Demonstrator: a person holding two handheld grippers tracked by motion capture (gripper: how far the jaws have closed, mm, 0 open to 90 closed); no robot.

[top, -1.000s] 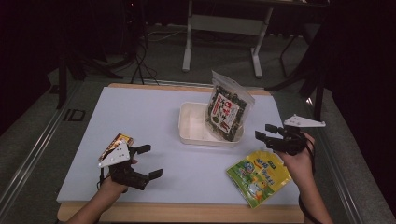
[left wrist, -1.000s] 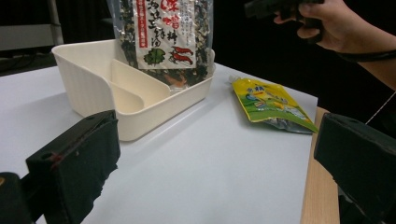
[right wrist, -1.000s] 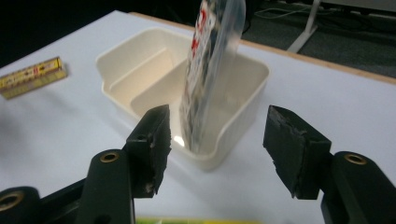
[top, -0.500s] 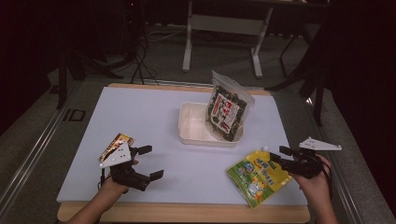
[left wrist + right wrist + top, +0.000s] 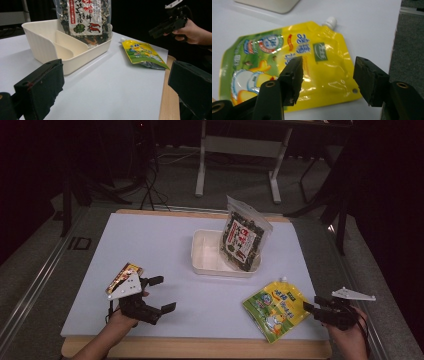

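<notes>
A yellow spouted pouch (image 5: 275,307) (image 5: 322,57) (image 5: 142,51) lies flat at the table's front right. Just right of it, my right gripper (image 5: 307,307) (image 5: 328,77) stands open, low, with its jaws pointing at the pouch's edge and nothing between them. A dark seaweed bag (image 5: 245,240) (image 5: 85,20) leans upright in the right part of the white divided tray (image 5: 210,267) (image 5: 45,47). At the front left my left gripper (image 5: 163,293) (image 5: 115,85) is open wide and empty, aimed toward the tray. A small yellow-red snack packet (image 5: 126,271) lies beside it, partly under its grey plate.
The white table top (image 5: 150,245) ends in a wooden front edge (image 5: 200,347). In the left gripper view the other hand and its gripper (image 5: 167,25) hover beyond the pouch. Metal stand legs (image 5: 202,165) rise from the floor behind the table.
My right gripper has pulled back from beside the tray toward the front right edge and now sits by the pouch. The left gripper has stayed put.
</notes>
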